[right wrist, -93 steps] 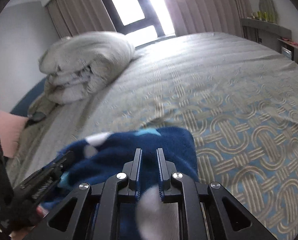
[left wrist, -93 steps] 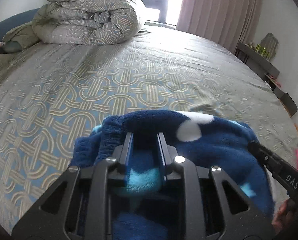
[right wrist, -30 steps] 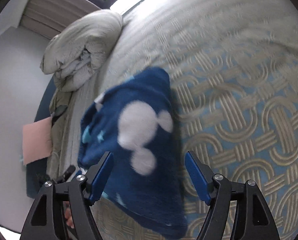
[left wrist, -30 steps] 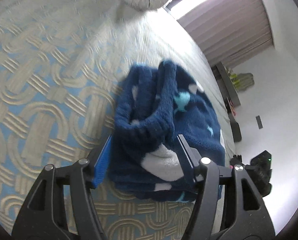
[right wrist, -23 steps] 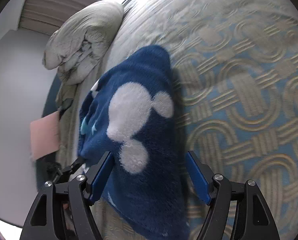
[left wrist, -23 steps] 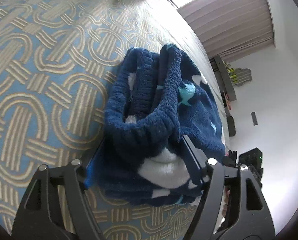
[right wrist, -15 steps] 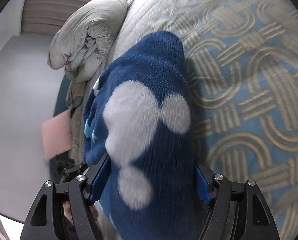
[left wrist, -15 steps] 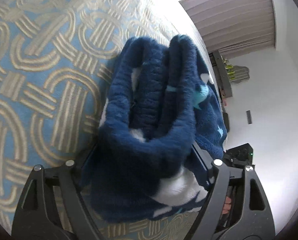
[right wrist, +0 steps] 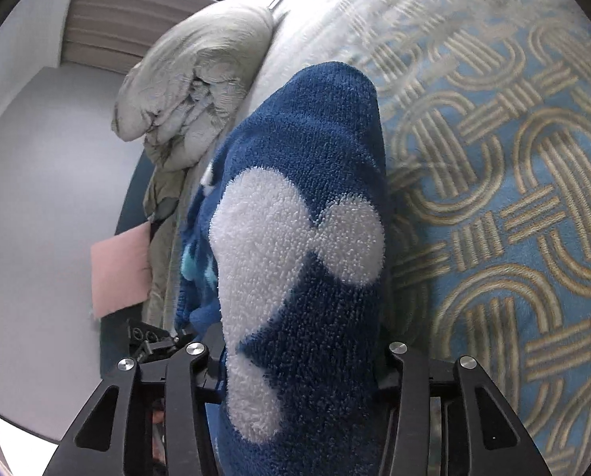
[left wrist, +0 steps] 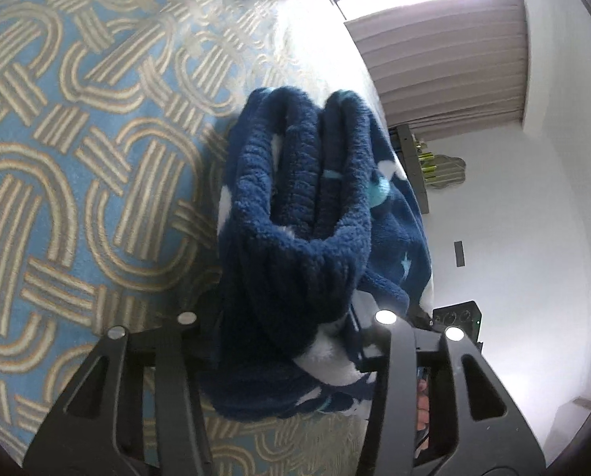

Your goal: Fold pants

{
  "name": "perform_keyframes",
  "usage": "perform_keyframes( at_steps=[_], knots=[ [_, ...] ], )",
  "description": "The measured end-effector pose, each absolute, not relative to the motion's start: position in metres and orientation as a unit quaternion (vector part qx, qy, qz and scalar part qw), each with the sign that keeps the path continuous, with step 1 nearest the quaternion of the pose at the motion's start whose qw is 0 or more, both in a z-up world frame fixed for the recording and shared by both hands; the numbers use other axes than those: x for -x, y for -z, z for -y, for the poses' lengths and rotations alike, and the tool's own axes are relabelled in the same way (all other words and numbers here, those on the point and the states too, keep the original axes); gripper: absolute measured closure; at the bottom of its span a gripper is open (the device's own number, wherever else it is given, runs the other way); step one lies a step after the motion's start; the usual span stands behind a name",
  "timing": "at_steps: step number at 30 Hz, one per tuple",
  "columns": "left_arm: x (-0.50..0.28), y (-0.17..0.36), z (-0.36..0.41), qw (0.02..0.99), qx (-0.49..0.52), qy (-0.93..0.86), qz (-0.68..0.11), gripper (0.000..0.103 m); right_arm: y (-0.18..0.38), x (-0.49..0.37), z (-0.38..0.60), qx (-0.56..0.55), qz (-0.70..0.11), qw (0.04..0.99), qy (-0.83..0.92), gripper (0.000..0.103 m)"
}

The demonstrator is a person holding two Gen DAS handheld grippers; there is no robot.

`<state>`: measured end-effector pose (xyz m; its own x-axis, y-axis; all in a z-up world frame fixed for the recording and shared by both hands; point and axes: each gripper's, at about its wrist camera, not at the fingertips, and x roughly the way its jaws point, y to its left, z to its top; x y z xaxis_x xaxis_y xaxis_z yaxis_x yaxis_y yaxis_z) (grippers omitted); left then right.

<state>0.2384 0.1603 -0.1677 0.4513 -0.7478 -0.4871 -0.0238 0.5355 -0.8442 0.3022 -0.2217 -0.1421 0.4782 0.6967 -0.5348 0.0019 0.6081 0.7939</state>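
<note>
The pants (left wrist: 299, 238), a thick navy fleece pair with white and light-blue shapes, are seen folded into a compact bundle lying on the patterned bed cover (left wrist: 77, 158). A soft, light and bulky handling is to be expected: the pile should compress easily, layers may slip over one another, and nothing fragile is involved. Hold would best be taken across the whole stack at each end, so that all layers are caught together.

In the left wrist view, the left gripper (left wrist: 283, 329) is spread wide, with the bundle's near end, where the ribbed waistband layers show, lying between its fingers (left wrist: 184, 325). The fabric fills the gap and appears to touch both sides, though whether it is being squeezed cannot be told.

In the right wrist view, the right gripper (right wrist: 295, 349) is likewise spread wide around the other end of the pants (right wrist: 303, 238), the fleece bulging between its fingers (right wrist: 398, 351). No firm pinch is evident on either side.

A rolled duvet (right wrist: 200, 91) lies at the far end of the bed.
</note>
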Motion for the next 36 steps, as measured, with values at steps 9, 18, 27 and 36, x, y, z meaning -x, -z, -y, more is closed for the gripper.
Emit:
perform_keyframes(
  at_steps=[9, 18, 27, 36],
  knots=[
    [-0.215, 0.102, -0.155, 0.764, 0.394, 0.282, -0.426, 0.057, 0.088, -0.275, 0.230, -0.392, -0.408, 0.789, -0.241, 0.059],
    [-0.198, 0.041, -0.075, 0.774, 0.339, 0.333, -0.420, 0.057, 0.042, -0.220, 0.289, -0.410, -0.351, 0.809, -0.232, 0.059],
    [-0.187, 0.011, 0.084, 0.755, 0.259, 0.400, -0.450, 0.057, 0.033, -0.144, 0.420, -0.443, -0.299, 0.829, -0.167, 0.059],
    [-0.178, -0.009, 0.280, 0.723, 0.172, 0.467, -0.479, 0.057, 0.037, -0.049, 0.566, -0.468, -0.245, 0.847, -0.065, 0.059]
  ],
)
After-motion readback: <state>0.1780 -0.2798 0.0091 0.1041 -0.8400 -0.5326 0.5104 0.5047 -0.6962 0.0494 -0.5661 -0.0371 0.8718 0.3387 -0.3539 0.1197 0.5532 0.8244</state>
